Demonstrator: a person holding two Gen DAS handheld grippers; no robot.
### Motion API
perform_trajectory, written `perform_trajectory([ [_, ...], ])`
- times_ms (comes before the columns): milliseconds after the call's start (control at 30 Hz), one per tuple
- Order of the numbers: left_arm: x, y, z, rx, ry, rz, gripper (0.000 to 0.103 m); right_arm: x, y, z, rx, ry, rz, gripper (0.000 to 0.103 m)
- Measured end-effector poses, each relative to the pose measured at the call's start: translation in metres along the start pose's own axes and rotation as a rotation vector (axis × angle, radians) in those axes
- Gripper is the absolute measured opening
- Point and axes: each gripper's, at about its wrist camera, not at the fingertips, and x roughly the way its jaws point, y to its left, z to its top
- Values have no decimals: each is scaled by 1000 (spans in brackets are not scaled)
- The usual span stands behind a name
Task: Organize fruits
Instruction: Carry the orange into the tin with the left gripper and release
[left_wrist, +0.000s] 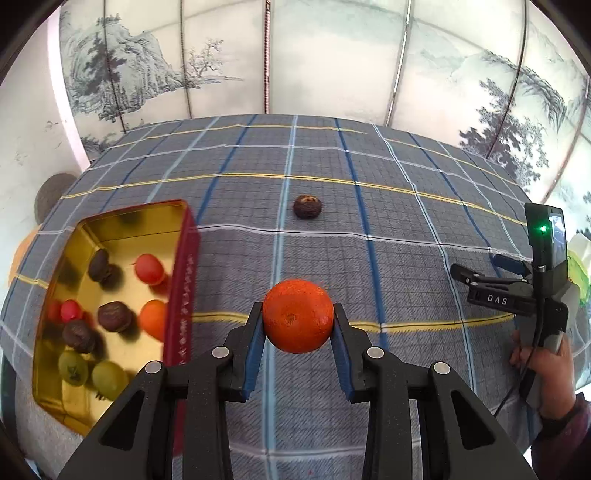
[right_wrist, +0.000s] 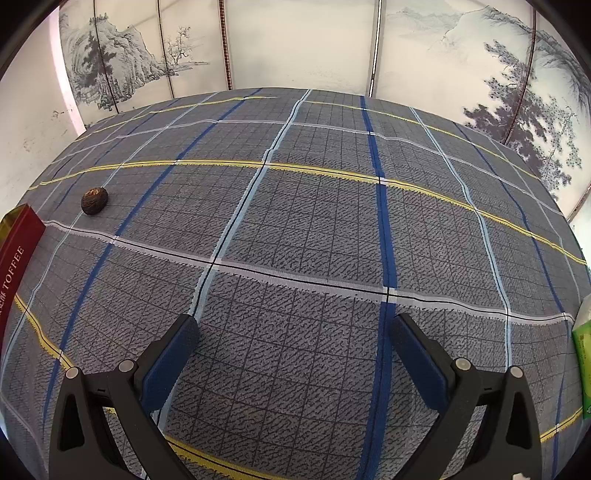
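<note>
The left gripper (left_wrist: 297, 320) clamps a tangerine (left_wrist: 297, 316) beside the toffee tin (left_wrist: 177, 295). The right gripper (right_wrist: 293, 341) gapes wide, holding nothing.

Tablecloth (right_wrist: 295, 240): grey-blue plaid, crossed by dark blue, pale blue, white and yellow lines. Tin (left_wrist: 181, 280): dark red outer wall with pale lettering, gold interior. In the tin: orange, red, dark brown and pale green fruits. Orange (left_wrist: 297, 315): bright orange, speckled skin. Loose nut (left_wrist: 307, 206): dark brown, wrinkled. Screen (right_wrist: 295, 44): off-white panels with grey-blue ink landscape of trees and cliffs. Gripper fingers (right_wrist: 166, 365): black with blue pads.
</note>
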Motion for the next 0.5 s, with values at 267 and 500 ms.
perform_trajectory([
  [267,-20,16,-10,-4,-39,50,36,0,0,0,1,0,-1,103],
  [500,-24,30,-17,-22,-43,79,36,0,0,0,2,0,-1,103],
])
